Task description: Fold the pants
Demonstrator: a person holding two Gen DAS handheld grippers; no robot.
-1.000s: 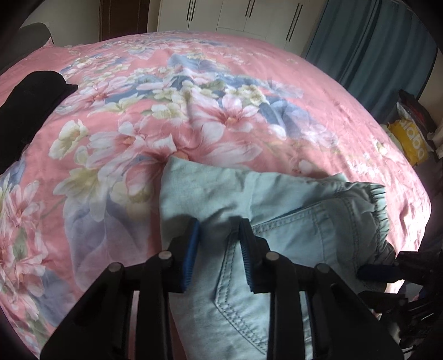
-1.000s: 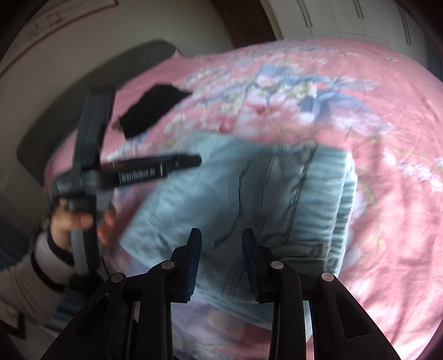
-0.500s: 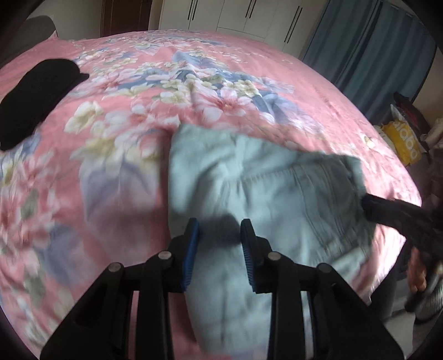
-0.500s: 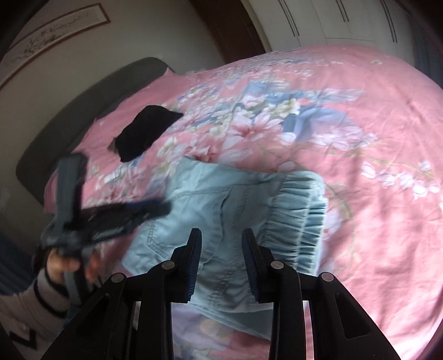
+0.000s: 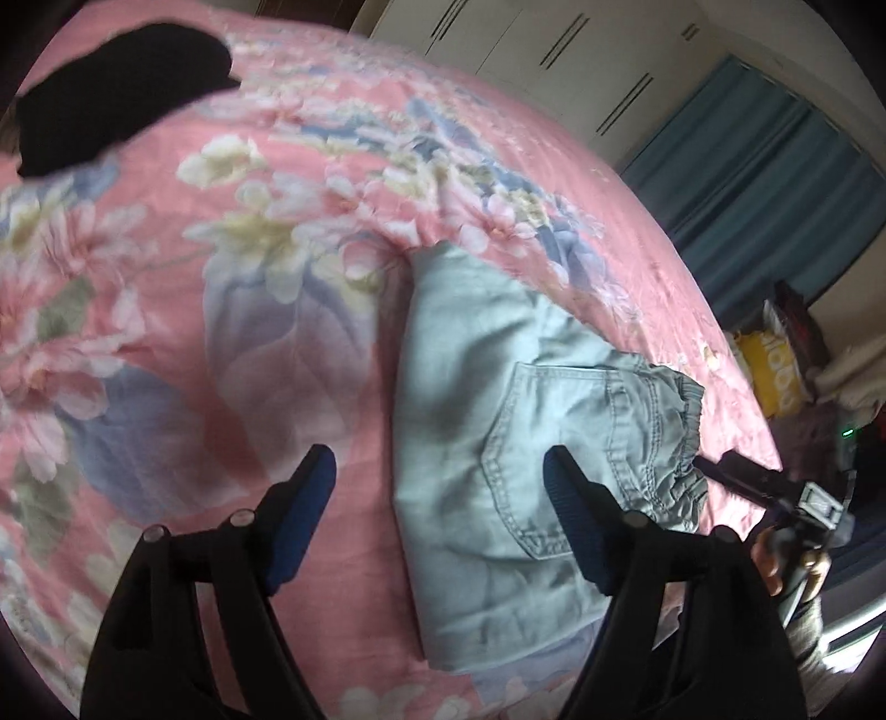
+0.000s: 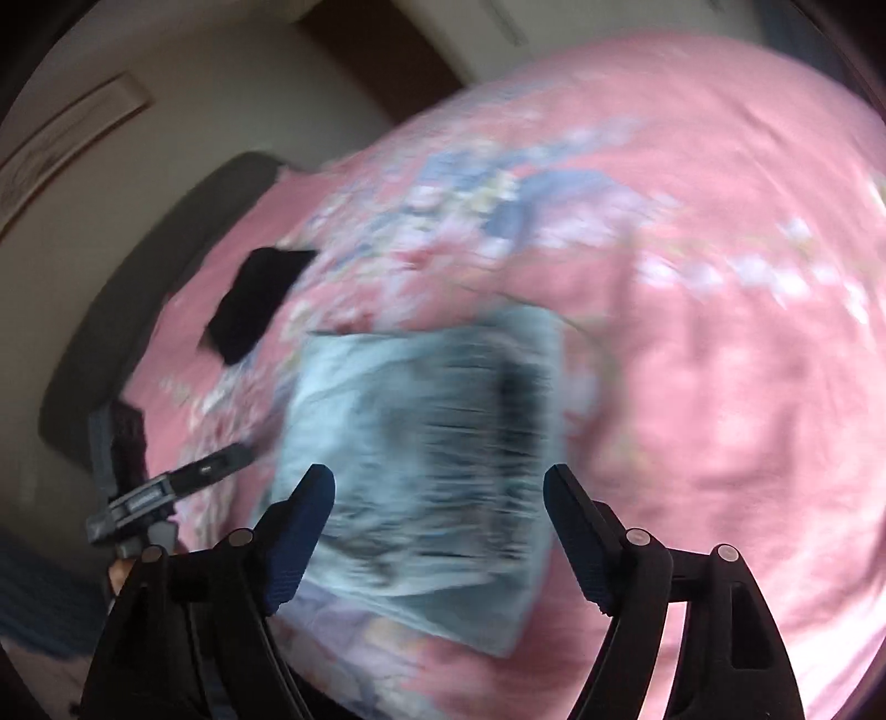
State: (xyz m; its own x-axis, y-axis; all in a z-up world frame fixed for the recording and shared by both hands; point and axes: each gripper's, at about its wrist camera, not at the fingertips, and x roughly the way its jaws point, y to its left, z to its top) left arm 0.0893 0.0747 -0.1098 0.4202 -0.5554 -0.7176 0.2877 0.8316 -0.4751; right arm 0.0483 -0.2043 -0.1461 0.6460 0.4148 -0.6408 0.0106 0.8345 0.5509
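The light denim pants (image 5: 498,443) lie folded on the floral bed (image 5: 166,332); both the left gripper (image 5: 437,471) and right gripper (image 6: 437,487) have fingers opening wide, empty, so next looks like pulling clear

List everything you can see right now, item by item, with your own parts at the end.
pants: one, light blue denim, folded, lying on the bedspread
bedspread: one, pink floral, covering the bed
black garment: one, black, far end of the bed
curtains: blue, by the wall beyond the bed
wardrobe doors: white, behind the bed
yellow bag: one, beside the bed
left hand-held gripper: jaws opening, nothing gripped
right hand-held gripper: jaws opening, nothing gripped
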